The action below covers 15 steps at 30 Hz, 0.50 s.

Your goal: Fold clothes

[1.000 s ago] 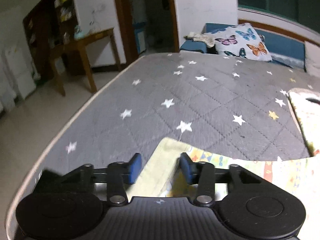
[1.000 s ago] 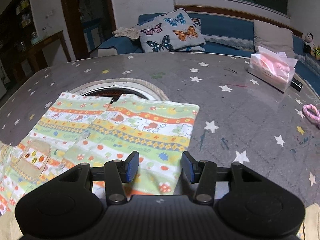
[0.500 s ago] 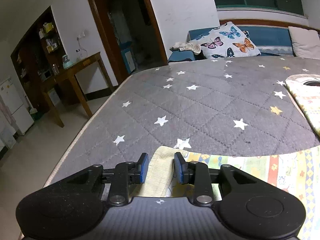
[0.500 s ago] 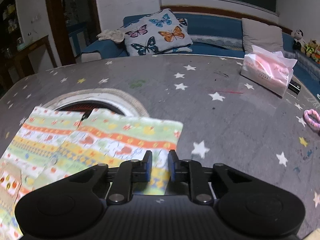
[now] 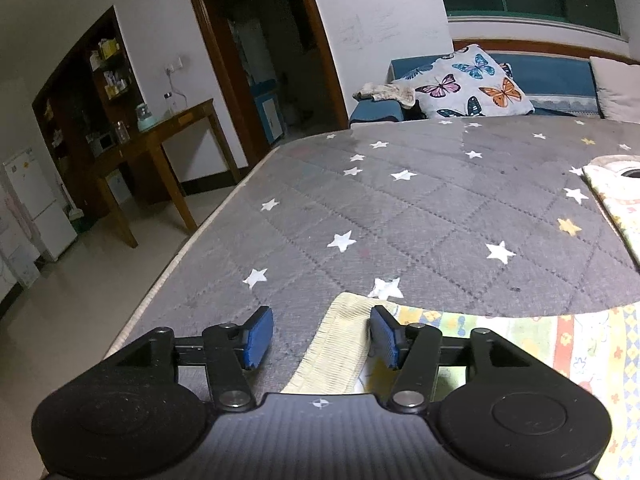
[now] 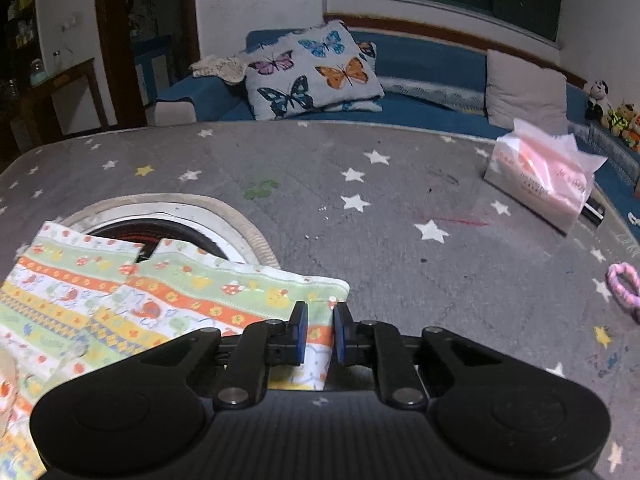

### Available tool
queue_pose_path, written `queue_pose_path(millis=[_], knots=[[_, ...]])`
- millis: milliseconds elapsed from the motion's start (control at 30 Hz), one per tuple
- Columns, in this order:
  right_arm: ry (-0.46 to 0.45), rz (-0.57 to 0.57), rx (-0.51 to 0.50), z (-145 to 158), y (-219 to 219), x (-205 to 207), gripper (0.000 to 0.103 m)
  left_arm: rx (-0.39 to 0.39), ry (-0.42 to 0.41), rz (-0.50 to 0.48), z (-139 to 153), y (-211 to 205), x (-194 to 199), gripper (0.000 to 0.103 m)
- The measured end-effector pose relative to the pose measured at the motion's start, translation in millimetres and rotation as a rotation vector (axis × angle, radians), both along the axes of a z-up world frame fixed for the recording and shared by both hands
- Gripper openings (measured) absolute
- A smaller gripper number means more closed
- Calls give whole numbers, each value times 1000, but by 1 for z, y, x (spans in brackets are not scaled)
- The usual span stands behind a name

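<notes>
left view, tongs: my left tongs [image 5: 320,336] stand wide, jaws just been opening; the ribbed cuff [image 5: 346,344] of the garment lies between them, brushing the right pad only, left pad clear of it. No grip.
left view, garment: printed baby garment [image 5: 560,344] flat along the lower right of the frame, cuff end at lower centre.
left view, advice: I'd centre the cuff between the pads and close on the full ribbed band before any lift; otherwise only the right side carries.
left view, surface: grey quilted mattress [image 5: 400,208] with white and yellow stars, edge running down the left.
left view, room: wooden side table [image 5: 160,148] and shelves upper left, dark doorway top centre, butterfly pillow [image 5: 468,88] on a blue sofa upper right.
right view, tongs: my right tongs [image 6: 320,334] are narrow, pinched on the garment's corner [image 6: 320,312] at lower centre.
right view, garment: spreads from lower centre to lower left, partly over a round ringed object [image 6: 240,220] I can't identify.
right view, advice: I judge this grip is thin and near the hem; lift slowly and level with the left side so the fold line stays straight.
right view, surface: same starred mattress, stained in places.
right view, room: pink tissue pack [image 6: 548,180] right, pink loop [image 6: 624,284] far right edge, grey cushion [image 6: 524,92] and soft toys [image 6: 612,112] upper right.
</notes>
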State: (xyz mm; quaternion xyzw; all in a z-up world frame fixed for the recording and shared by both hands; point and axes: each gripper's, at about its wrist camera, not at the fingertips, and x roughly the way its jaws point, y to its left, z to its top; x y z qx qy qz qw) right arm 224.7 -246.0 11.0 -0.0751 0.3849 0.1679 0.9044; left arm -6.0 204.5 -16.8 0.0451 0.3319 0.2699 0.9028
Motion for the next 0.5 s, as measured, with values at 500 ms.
queue_pose_path(millis=[500], knots=[[6, 225, -6, 42, -8, -123, 43, -84, -68, -277, 38, -95, -10, 78]])
